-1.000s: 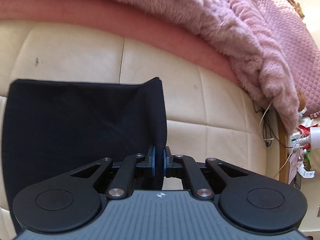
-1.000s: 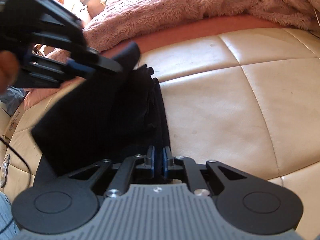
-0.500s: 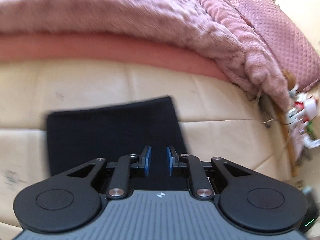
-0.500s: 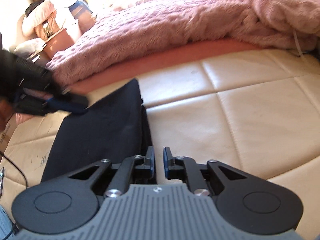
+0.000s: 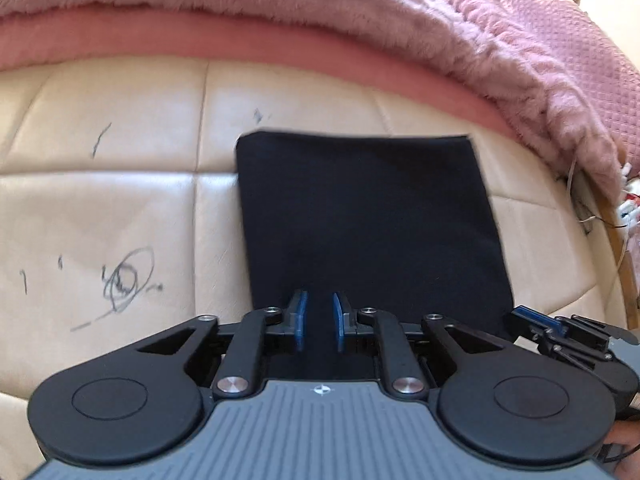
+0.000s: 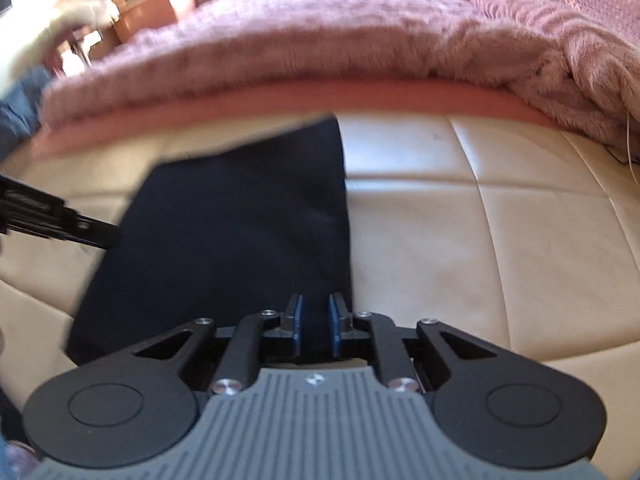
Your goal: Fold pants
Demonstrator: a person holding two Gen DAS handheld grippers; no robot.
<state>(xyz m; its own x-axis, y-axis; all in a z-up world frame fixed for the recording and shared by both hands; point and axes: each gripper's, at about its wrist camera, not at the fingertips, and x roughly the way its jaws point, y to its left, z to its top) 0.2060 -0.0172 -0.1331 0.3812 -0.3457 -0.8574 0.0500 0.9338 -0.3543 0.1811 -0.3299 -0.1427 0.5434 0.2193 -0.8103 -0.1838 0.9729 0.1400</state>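
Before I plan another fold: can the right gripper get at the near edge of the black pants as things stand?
Probably yes. The right gripper, jaws open, hangs right over the near right edge of the folded pants; nothing lies between. The left gripper is off to the side.

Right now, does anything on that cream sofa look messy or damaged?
Yes: dark pen scribbles mark the cream leather cushion left of the folded black pants. The pants themselves lie flat and neatly squared; both grippers, left and right, are open.
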